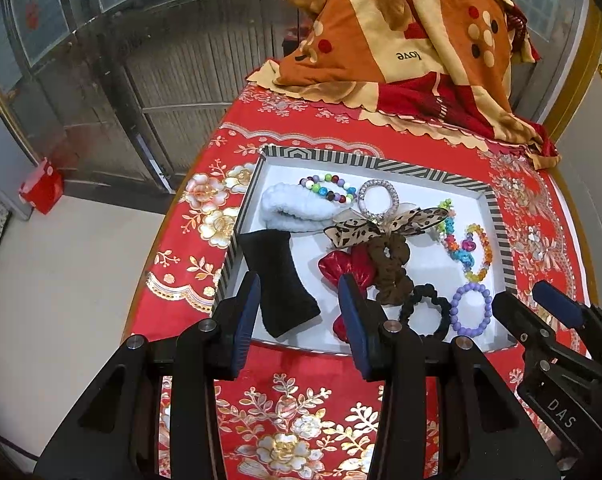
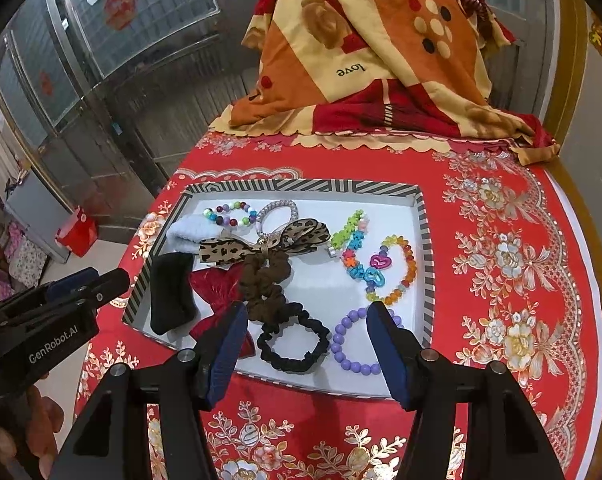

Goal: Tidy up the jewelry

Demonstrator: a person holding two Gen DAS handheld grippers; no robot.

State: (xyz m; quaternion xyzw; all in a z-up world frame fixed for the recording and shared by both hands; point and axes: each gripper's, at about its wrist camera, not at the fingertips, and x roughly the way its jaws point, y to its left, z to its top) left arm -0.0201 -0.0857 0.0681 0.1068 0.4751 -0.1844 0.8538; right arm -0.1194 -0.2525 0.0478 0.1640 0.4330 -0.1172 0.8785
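A shallow striped-rim box [image 1: 381, 164] [image 2: 301, 186] on the red tablecloth holds several hair ties and bracelets: a black band [image 1: 277, 276] [image 2: 169, 292], a white fluffy band [image 1: 289, 208], a leopard bow on a brown scrunchie [image 1: 389, 236] [image 2: 265, 256], a red bow [image 1: 337, 264], a black scrunchie [image 2: 293, 340], a purple bead bracelet [image 1: 471, 310] [image 2: 349, 344] and colourful bead bracelets [image 2: 385, 268]. My left gripper [image 1: 299, 304] is open and empty over the box's near left part. My right gripper [image 2: 307, 334] is open and empty over the near edge.
A folded orange, cream and red blanket [image 1: 401, 40] [image 2: 373, 52] lies at the table's far end. The table's left edge drops to the floor, where a red box [image 1: 41, 188] stands by metal doors. The right gripper also shows in the left wrist view [image 1: 541, 308].
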